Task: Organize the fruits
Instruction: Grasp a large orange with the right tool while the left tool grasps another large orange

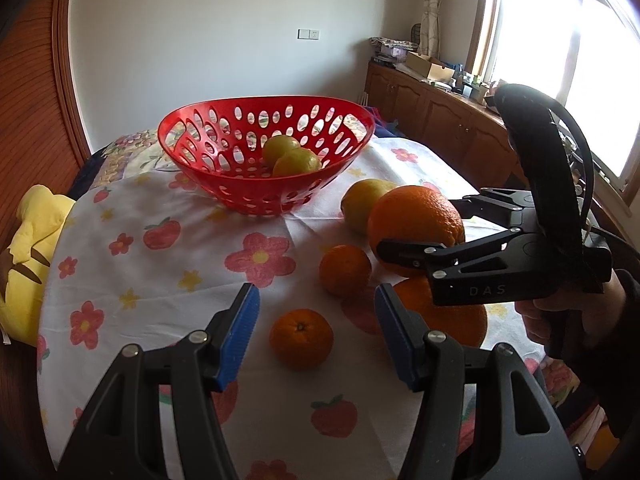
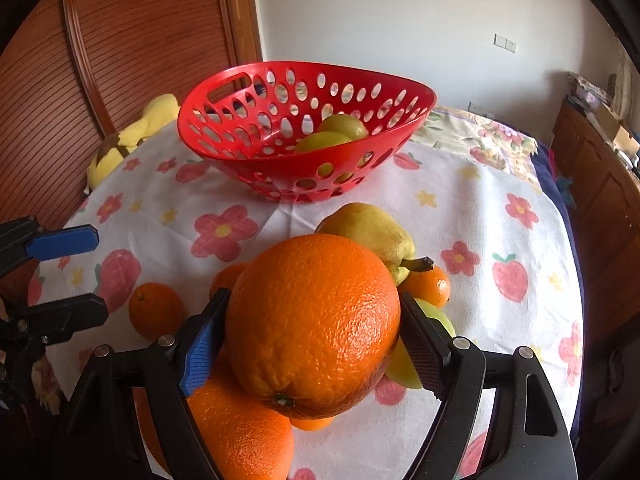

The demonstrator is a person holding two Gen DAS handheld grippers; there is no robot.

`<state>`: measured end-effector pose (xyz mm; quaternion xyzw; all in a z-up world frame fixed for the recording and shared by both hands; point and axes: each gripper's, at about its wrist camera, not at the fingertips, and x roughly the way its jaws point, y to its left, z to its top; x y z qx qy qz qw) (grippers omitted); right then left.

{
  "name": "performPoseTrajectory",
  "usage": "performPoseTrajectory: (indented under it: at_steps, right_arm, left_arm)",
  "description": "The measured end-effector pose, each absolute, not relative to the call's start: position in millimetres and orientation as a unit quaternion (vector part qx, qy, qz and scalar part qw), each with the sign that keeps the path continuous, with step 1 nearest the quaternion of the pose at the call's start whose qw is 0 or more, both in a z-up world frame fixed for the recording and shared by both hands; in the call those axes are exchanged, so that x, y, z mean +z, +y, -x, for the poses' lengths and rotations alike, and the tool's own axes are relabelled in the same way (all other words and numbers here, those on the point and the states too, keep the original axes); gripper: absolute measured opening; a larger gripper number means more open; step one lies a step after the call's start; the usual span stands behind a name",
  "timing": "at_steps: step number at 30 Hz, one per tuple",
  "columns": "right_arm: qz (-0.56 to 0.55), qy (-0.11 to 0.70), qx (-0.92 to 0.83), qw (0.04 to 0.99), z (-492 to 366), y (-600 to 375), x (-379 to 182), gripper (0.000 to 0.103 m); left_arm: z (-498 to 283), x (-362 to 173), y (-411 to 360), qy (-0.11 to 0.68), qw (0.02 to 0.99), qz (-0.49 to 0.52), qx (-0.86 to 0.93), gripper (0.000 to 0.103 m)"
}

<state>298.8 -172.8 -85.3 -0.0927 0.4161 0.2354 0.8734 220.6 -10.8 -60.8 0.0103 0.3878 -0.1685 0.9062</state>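
From the left wrist, the left claw (image 1: 316,332) hangs with its blue pads apart and nothing between them, above a round tabletop (image 1: 168,304) under a white cloth printed with pink flowers and strawberries. A small mandarin (image 1: 301,338) lies on the cloth just below the gap, a second mandarin (image 1: 345,269) farther on. To the right, the right claw (image 1: 416,236), gripped by a hand (image 1: 560,320) in a dark sleeve, is closed on a big orange (image 1: 414,220), lifted just over another orange (image 1: 460,312) that rests on the cloth. A pear (image 1: 360,204) lies behind them. The red perforated basket (image 1: 192,128) stands toward the far side with two green fruits (image 1: 292,156) inside. A yellow plush toy (image 1: 28,248) sits at the left edge. Behind are a white wall, a wooden slatted door, a low wooden cabinet (image 1: 432,108) cluttered on top, and a bright window (image 1: 560,60) with a curtain.

From the right wrist, the held orange fills the middle, both pads pressed on its sides. Under it sit the other orange, the pear's stem end, a third mandarin (image 2: 430,285) and a green fruit (image 2: 408,364). The basket stands beyond, and the left claw's fingers show at the left edge, apart.
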Motion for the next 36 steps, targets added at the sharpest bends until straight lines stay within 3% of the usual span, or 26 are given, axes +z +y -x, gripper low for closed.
performPoseTrajectory:
  at_steps: [17, 36]
  right_arm:
    - [0.042, 0.361, 0.230, 0.903, -262, -234, -44, 0.082]
    - [0.006, 0.369, 0.194, 0.909, -226, -279, -65, 0.082]
  left_arm:
    - [-212, -59, -57, 0.391, 0.897, -0.015, -0.205, 0.064]
    - [-217, -72, -96, 0.415, 0.884, -0.041, -0.213, 0.070]
